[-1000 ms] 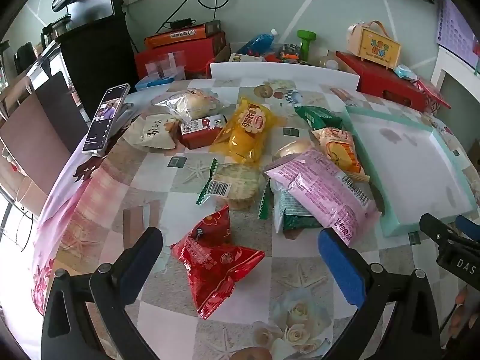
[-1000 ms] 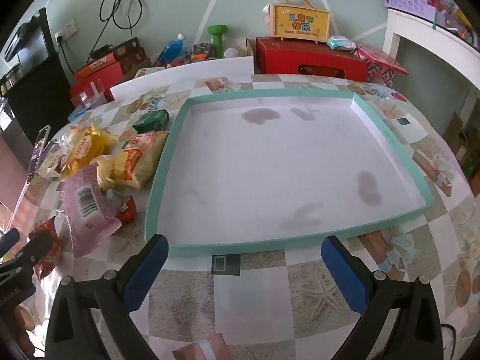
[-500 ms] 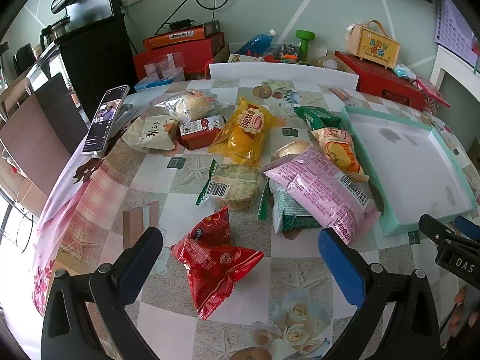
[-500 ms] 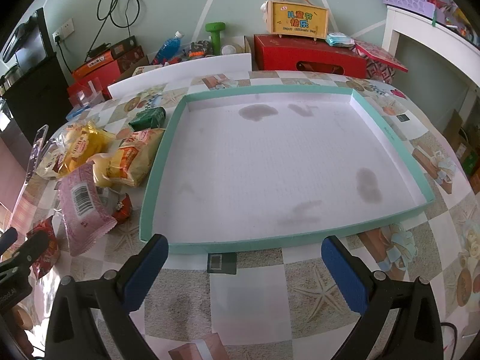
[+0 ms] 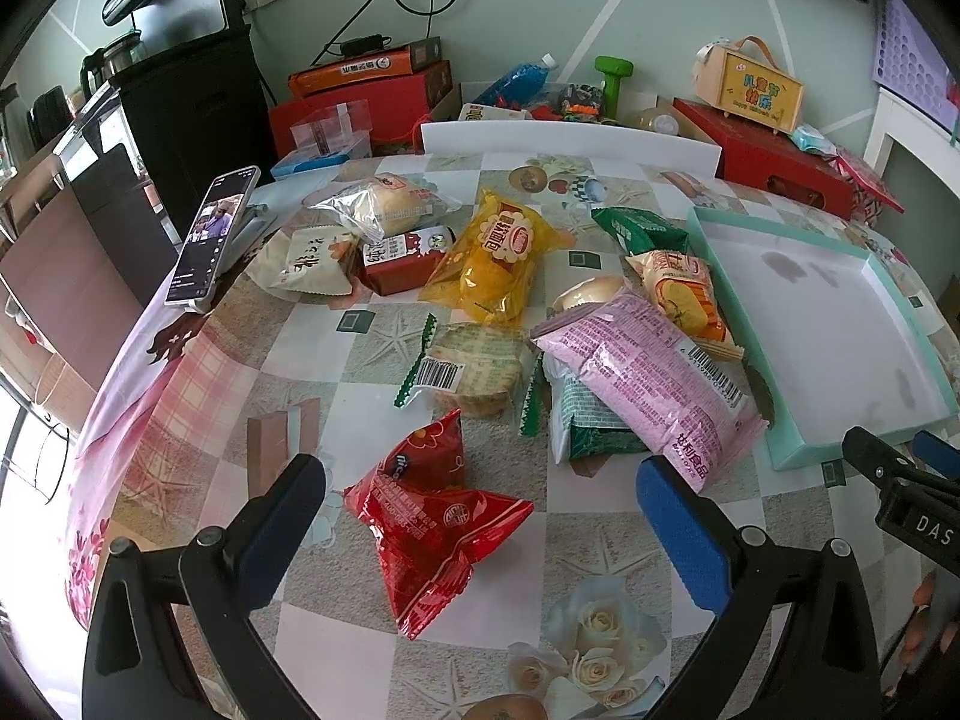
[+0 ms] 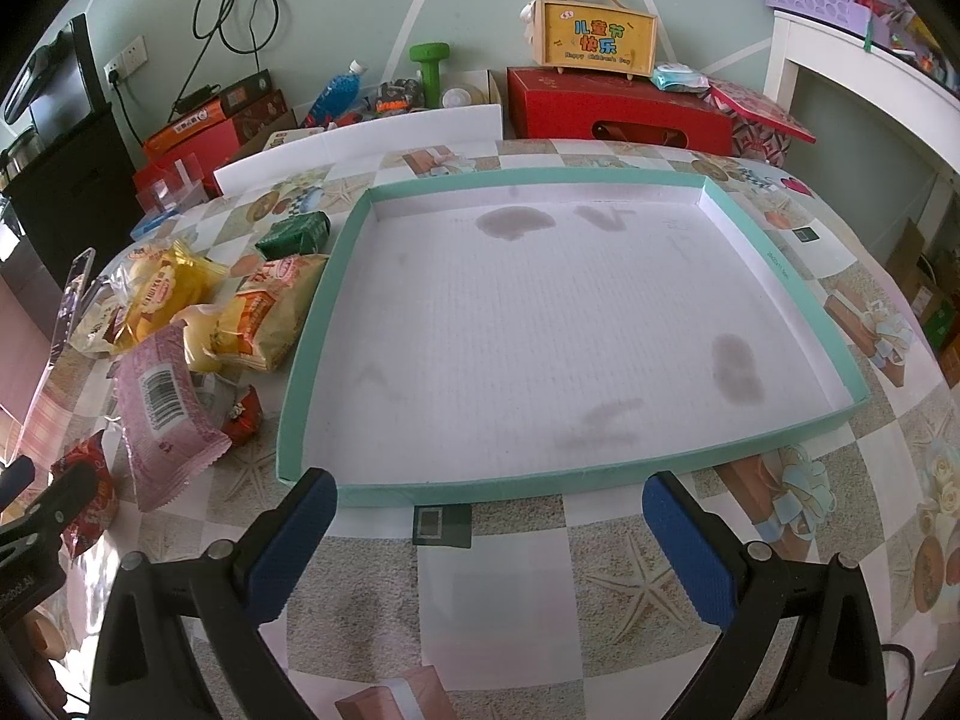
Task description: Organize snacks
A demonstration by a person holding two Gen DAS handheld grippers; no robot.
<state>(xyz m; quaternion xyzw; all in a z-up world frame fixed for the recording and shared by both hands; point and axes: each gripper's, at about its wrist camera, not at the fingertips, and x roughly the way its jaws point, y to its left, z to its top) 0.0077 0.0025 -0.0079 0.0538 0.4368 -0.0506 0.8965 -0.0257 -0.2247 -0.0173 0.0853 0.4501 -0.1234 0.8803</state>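
Note:
Several snack packs lie on the patterned table. A red pack (image 5: 432, 516) sits just ahead of my left gripper (image 5: 480, 516), which is open and holds nothing. Beyond it lie a pink pack (image 5: 648, 378), a round biscuit pack (image 5: 474, 366), a yellow bag (image 5: 498, 258), an orange pack (image 5: 684, 294) and a green pack (image 5: 642, 228). The shallow teal-rimmed tray (image 6: 600, 483) with a stained white floor holds nothing. My right gripper (image 6: 489, 546) hovers open before the tray's near rim. The pink pack (image 6: 162, 414) lies left of the tray.
A phone (image 5: 210, 240) leans at the table's left edge. A white foam board (image 5: 570, 141) stands along the far edge, with red boxes (image 6: 618, 111), a green dumbbell (image 6: 429, 69) and a bottle behind it. The left gripper's tip (image 6: 42, 510) shows at the left.
Both grippers have drawn back and lifted slightly, so the snacks and tray look a little farther away. Nothing on the table has moved.

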